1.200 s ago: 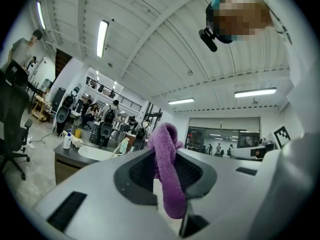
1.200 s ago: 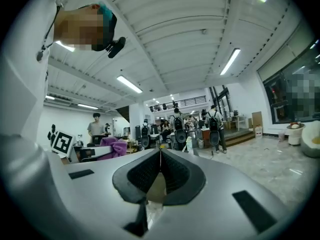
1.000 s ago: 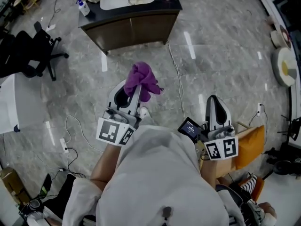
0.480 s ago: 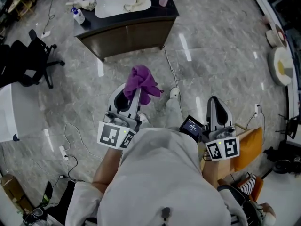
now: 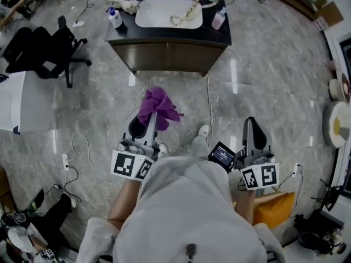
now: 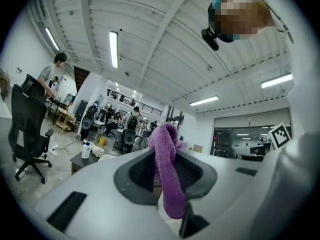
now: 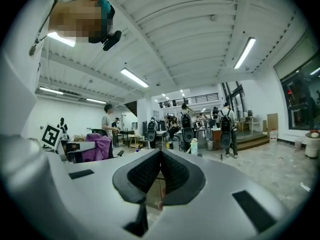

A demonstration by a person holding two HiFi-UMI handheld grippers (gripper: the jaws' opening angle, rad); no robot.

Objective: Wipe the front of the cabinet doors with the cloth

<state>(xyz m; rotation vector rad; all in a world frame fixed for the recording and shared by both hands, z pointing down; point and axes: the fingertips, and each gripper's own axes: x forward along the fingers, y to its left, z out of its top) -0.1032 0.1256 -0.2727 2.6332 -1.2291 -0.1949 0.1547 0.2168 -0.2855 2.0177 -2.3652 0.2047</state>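
Cloth (image 5: 157,104) purple. Cabinet doors (image 5: 167,56) dark brown, countertop (image 5: 211,35) black, basin (image 5: 164,14) white. Floor (image 5: 269,86) grey marble with pale veining. Left gripper (image 5: 149,119) and right gripper (image 5: 253,129) light grey with black pads — marker cubes (image 5: 131,166) black-and-white squares. Office chair (image 5: 38,51) black, bag (image 5: 274,210) orange.

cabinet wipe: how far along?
Done: cloth is picked up, clamped in the left gripper. In hand: the person faces the cabinet doors with floor between; the cloth is not touching them. Right gripper is shut, empty. Left: all the wiping.
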